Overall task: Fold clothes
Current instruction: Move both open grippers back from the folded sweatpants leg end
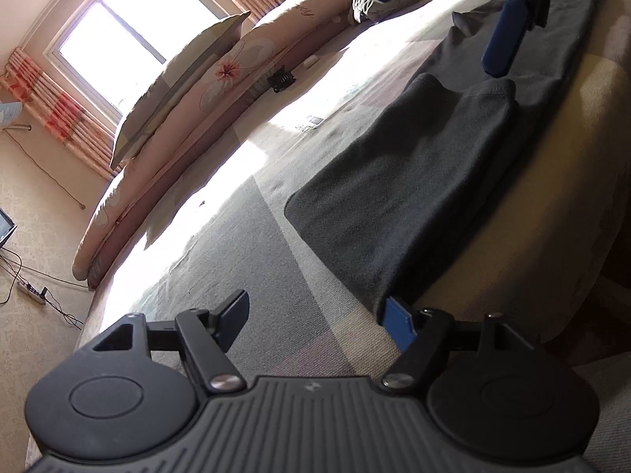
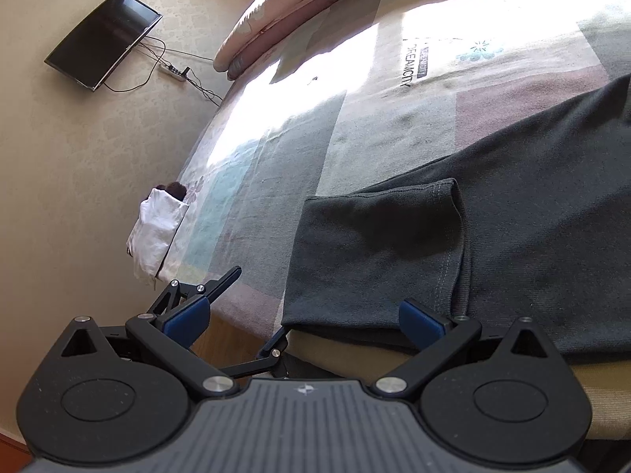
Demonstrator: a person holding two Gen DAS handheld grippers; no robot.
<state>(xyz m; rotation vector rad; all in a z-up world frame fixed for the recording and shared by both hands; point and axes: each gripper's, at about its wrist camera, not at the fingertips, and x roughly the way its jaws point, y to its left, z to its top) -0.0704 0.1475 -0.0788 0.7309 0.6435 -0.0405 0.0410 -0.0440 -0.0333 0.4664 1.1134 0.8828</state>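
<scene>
Left wrist view looks along a bed [image 1: 244, 236] covered by a patchwork sheet, with a dark grey garment [image 1: 394, 181] lying flat near the bed's edge. The left gripper [image 1: 319, 319] stands with its jaws wide apart; the garment's near hem reaches just ahead of its blue-padded finger [image 1: 400, 325], and no cloth lies between the two. The right gripper [image 1: 504, 35] hangs above the garment's far end. From the right wrist, the right gripper [image 2: 307, 315] is also spread, nothing pinched, with the garment's folded corner and stitched sleeve [image 2: 394, 216] lying just ahead and between the fingers' lines. A floral duvet [image 1: 189, 118] lies along the bed's far side.
</scene>
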